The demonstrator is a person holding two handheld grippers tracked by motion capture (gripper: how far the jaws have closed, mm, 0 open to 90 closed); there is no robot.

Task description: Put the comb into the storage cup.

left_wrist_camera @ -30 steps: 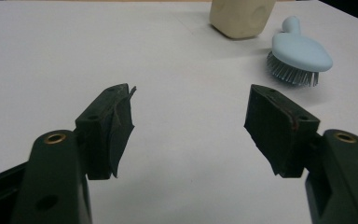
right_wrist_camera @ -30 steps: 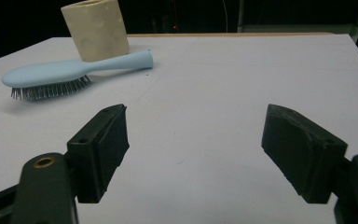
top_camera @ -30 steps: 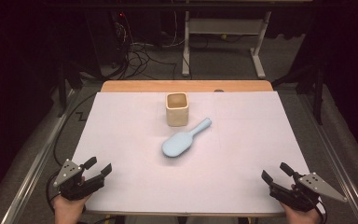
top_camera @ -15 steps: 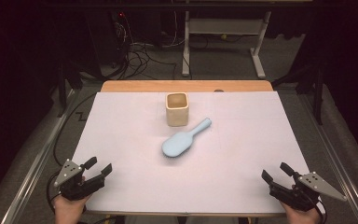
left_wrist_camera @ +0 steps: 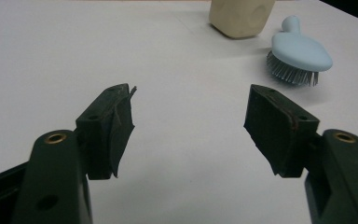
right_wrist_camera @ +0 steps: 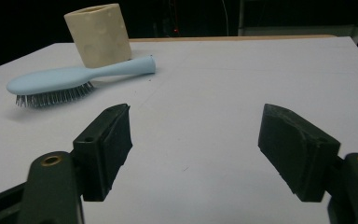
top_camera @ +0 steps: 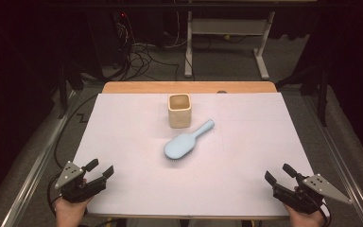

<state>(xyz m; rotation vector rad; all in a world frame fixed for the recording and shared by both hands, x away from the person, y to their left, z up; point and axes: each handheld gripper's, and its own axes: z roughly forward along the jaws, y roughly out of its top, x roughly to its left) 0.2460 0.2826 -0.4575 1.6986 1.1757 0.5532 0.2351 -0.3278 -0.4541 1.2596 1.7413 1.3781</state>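
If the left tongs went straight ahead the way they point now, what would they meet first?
Probably the light blue hairbrush. The left tongs stand open over the bare white table cover, aimed up and toward the middle. The brush head lies slightly right of their line, with the beige cup behind it, so a near miss is possible.

White table (top_camera: pixel 123 142), hairbrush (top_camera: pixel 184 144), cup (top_camera: pixel 179 110)

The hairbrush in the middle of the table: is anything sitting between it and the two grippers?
Nothing visible. Only bare white tabletop lies between the hairbrush and the open left gripper and right gripper. The cup stands behind the brush, on its far side.
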